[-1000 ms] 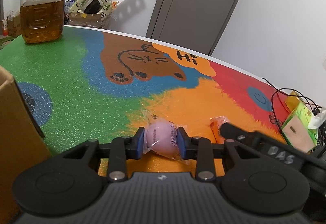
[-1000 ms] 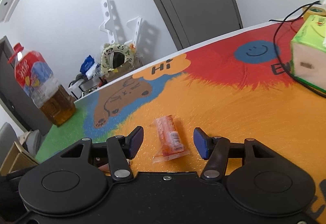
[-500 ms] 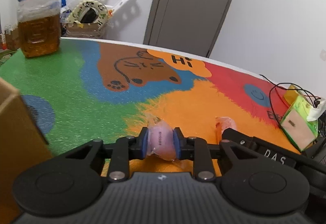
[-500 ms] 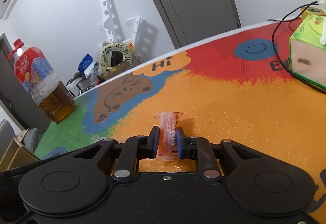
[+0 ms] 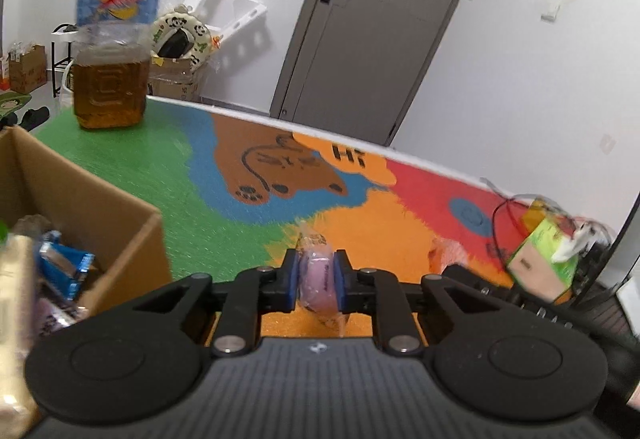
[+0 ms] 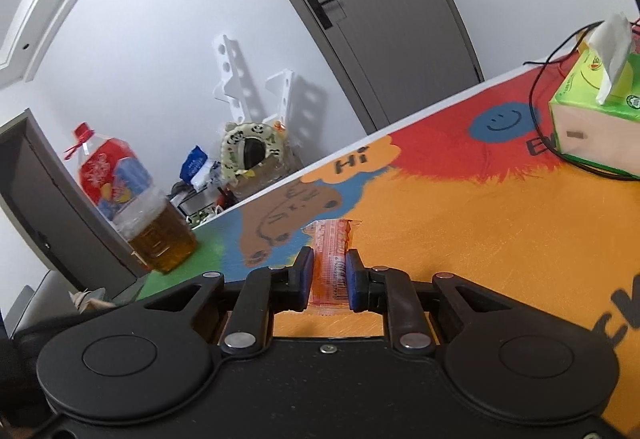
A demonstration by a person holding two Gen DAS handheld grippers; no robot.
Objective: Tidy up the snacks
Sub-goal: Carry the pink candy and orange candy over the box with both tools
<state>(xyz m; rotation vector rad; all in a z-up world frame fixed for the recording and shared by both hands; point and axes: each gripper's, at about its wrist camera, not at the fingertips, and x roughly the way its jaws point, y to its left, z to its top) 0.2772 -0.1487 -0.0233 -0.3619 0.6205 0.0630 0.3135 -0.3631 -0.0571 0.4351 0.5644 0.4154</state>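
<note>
Left to right: one cardboard box (image 5: 120,235) at the near left of the worktop (image 5: 168,175), visible only from the left wrist, with several wrapped snacks inside — a blue one, a pale one, rest too blurry to count. One big oil bottle (image 5: 112,79) standing at the far left corner, seen from both views. Left gripper (image 5: 317,281), fingers having just squeezed in, clamped on one pink wrapped snack (image 5: 316,279), lifted clear of the worktop's orange patch, just right of the box. Right gripper (image 6: 328,281) likewise shut tight on one orange snack packet (image 6: 331,263), fingers pinching its lower half, top end sticking out ahead over the orange patch. That packet also peeks in blurry at the right of the left view. One green tissue box (image 6: 592,119) at the far right with one black cable (image 6: 536,111) looping round it; tissue sticking out the top is only clear in the right view. One grey door (image 6: 380,11) behind.
</note>
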